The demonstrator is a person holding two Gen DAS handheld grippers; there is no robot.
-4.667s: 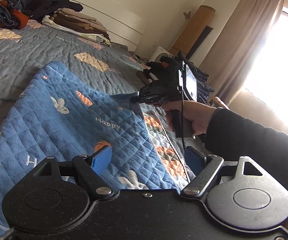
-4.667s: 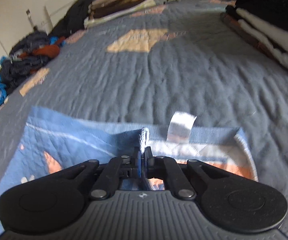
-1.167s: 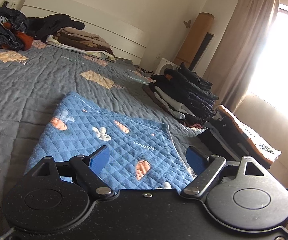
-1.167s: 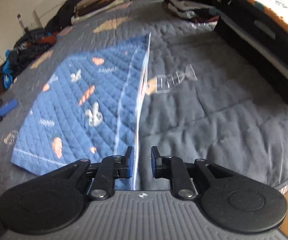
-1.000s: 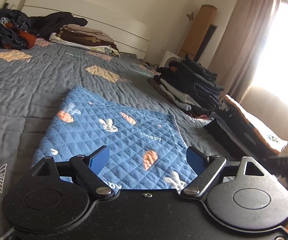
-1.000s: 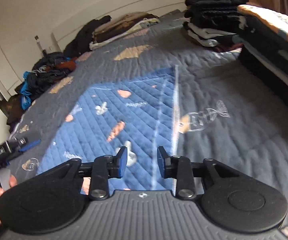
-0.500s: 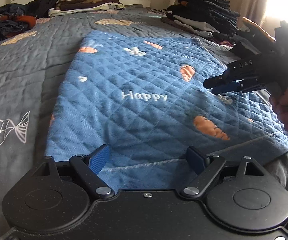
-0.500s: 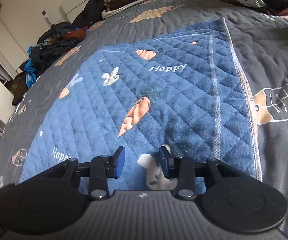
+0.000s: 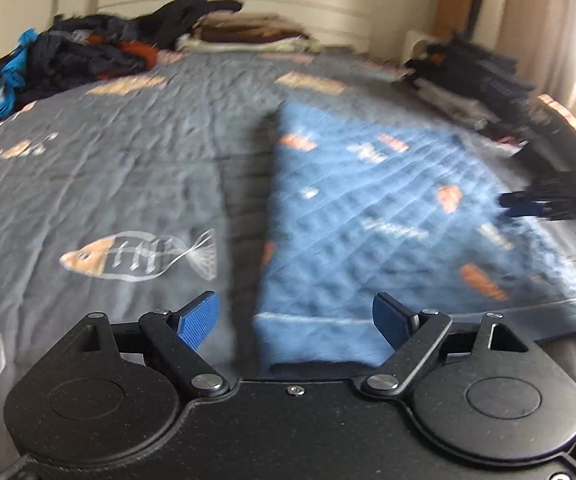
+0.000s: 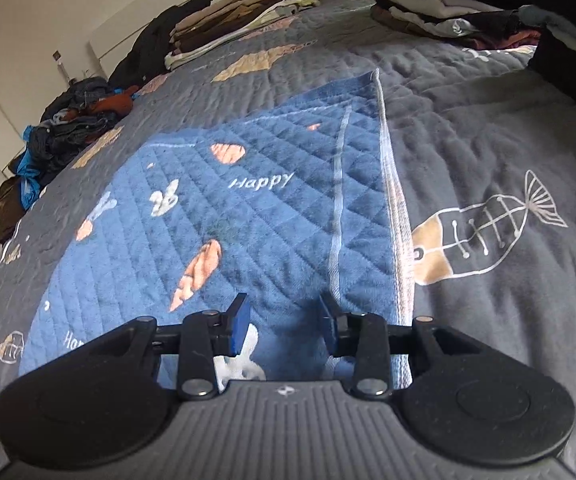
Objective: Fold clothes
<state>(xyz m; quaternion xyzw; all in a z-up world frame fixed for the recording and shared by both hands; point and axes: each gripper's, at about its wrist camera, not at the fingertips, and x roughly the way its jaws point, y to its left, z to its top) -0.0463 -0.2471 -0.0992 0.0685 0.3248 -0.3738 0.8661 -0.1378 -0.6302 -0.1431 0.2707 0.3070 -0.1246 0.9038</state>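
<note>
Loose clothes sit heaped at the far left of the bed, on the grey quilt with its fish-skeleton print. Nearer, the left gripper hovers with its jaws spread wide and nothing between them, straddling the near left corner of the blue quilted cloth, which lies flat on the quilt with doubled layers showing along its right edge in the right wrist view. Further right, the right gripper hangs low over the cloth's near edge, jaws parted and empty. Folded stacks line the far right side of the bed.

Judging by both tools poised at the near edge, the step in hand looks like taking hold for another fold. That would call for each gripper to drop onto a near corner, pinch through all the layers, then carry the edge evenly toward the far edge so the corners meet. The left view is blurred, so exact contact there is unclear.
</note>
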